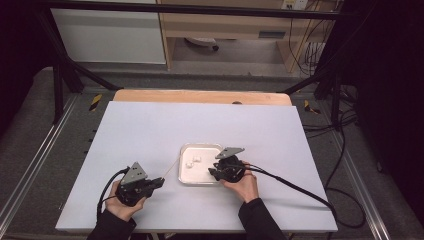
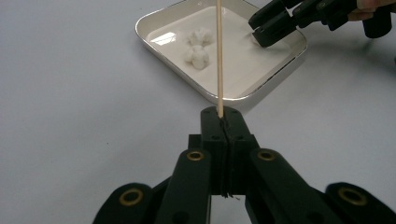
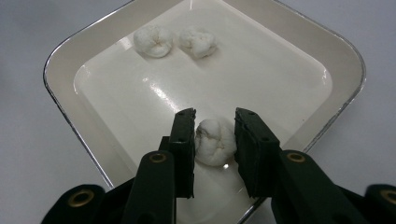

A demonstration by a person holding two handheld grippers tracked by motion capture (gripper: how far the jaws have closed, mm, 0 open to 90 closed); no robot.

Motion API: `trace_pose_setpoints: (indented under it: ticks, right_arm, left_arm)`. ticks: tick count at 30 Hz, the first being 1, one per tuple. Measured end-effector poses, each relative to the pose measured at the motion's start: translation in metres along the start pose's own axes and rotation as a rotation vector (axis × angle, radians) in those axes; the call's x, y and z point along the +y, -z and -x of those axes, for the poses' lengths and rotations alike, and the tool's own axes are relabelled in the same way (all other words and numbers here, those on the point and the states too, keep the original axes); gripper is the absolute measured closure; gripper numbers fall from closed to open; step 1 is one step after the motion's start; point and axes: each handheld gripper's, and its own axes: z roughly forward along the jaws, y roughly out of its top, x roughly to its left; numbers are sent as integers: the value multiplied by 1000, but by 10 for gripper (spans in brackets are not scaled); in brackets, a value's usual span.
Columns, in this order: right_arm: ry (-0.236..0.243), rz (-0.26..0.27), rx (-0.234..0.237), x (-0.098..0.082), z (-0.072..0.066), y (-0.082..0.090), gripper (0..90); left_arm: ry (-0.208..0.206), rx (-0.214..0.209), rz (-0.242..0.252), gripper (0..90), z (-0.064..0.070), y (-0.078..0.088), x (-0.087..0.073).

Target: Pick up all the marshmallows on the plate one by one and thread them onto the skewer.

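A thin wooden skewer (image 2: pixel 218 56) is clamped in my left gripper (image 2: pixel 225 122), which is shut on its near end; the stick points over the shallow white tray (image 2: pixel 154 42). From above, that left gripper (image 1: pixel 159 182) lies left of the tray (image 1: pixel 200 146), with the skewer (image 1: pixel 170 170) slanting toward it. My right gripper (image 3: pixel 215 114) reaches into the tray (image 3: pixel 56 65), and its pads touch both sides of a white doughy ball (image 3: pixel 214 142) resting on the tray floor. Two more white balls (image 3: pixel 153 40) (image 3: pixel 198 42) lie side by side at the far end.
The tray stands on a pale board (image 1: pixel 150 125) over a wooden table (image 1: pixel 200 96). Black cables trail from both grippers off the front and right edges. A dark frame and cabinets stand beyond the table.
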Motion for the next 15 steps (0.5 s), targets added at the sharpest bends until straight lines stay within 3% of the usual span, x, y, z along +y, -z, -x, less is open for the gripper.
trace_pose_setpoints:
  ticks: [9,15]
  right_arm:
    - [-14,62,38,8,3,19,716]
    - [-48,118,76,9,7,38,719]
  left_arm:
    - [-2,-5,4,888,2,-1,0]
    - [-3,-8,10,887,5,-2,1]
